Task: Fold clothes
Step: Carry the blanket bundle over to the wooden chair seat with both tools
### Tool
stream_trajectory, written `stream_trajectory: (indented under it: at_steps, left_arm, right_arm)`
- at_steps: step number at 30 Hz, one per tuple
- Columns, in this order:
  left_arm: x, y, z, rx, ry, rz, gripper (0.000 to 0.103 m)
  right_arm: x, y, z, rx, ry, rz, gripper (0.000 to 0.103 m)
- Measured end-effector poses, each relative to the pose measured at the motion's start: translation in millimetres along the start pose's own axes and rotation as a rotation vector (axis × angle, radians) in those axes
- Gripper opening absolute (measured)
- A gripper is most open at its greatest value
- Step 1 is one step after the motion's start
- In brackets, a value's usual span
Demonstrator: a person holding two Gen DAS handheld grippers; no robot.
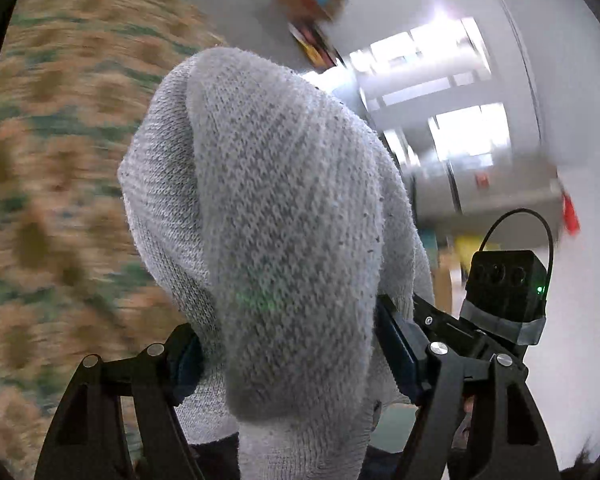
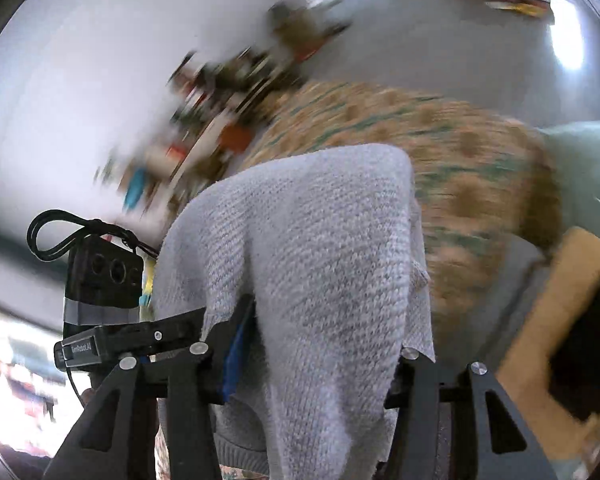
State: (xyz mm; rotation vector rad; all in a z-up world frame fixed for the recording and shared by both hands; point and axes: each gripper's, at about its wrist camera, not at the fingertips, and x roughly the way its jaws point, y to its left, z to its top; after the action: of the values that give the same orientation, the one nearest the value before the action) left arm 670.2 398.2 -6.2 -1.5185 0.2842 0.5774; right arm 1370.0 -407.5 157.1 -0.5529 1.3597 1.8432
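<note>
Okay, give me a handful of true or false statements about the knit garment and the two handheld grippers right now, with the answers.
1. The left gripper grips a pale grey knitted sweater. True.
2. The sweater is bright red. False: it is pale grey.
3. The right gripper has knit bunched between its fingers. True.
4. The surface behind the sweater is plain white. False: it is an orange and green patterned cloth.
5. A small black camera module sits beside the right gripper. True.

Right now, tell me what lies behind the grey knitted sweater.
Behind the grey knitted sweater: a blurred orange-and-green floral cover. The sweater hides whatever lies directly behind it.
</note>
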Motion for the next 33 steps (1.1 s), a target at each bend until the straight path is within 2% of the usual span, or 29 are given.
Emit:
stream_trajectory:
  at_steps: [3, 5, 9, 12, 16, 18, 19, 21, 25, 28, 30, 33]
  left_arm:
    - [72, -41, 13, 0.064, 0.121, -0.013, 0.076]
    - [136, -73, -2, 0.097, 0.209, -0.015, 0.076]
    - [252, -126, -15, 0.137, 0.375, 0.004, 0.076]
    - [329, -133, -13, 0.134, 0.482, 0.000, 0.076]
    - [428, -136, -21, 0.153, 0.613, 0.005, 0.076]
    - [446, -162, -89, 0.179, 0.659, 0.020, 0.076]
    - [457, -166, -104, 0.192, 0.680, 0.029, 0.076]
    - [492, -162, -110, 0.208, 0.710, 0.055, 0.076]
    - [562, -113, -89, 0.207, 0.757, 0.128, 0.076]
    - [577, -117, -99, 0.231, 0.779, 0.144, 0.082]
    - [565, -107, -98, 0.231, 0.786, 0.137, 0.083]
    - [558, -109, -91, 0.201, 0.787, 0.178, 0.085]
  right_arm:
    - [-47, -48, -12, 0.094, -0.082, -0.052, 0.053]
    - [-82, -95, -21, 0.181, -0.131, -0.097, 0.053]
    - [-135, -185, -35, 0.326, -0.156, -0.156, 0.053]
    - [-159, -259, -46, 0.432, -0.138, -0.194, 0.053]
    - [-171, -336, -59, 0.529, -0.110, -0.240, 0.053]
    - [-167, -372, -65, 0.571, -0.098, -0.251, 0.053]
    - [-161, -390, -69, 0.593, -0.099, -0.251, 0.053]
    - [-147, -422, -77, 0.637, -0.105, -0.251, 0.053]
    - [-113, -473, -89, 0.643, -0.063, -0.291, 0.053]
    - [-94, -500, -92, 0.660, -0.001, -0.290, 0.057]
    - [-95, -503, -90, 0.638, 0.015, -0.281, 0.061]
    - [-101, -500, -85, 0.627, 0.033, -0.291, 0.069]
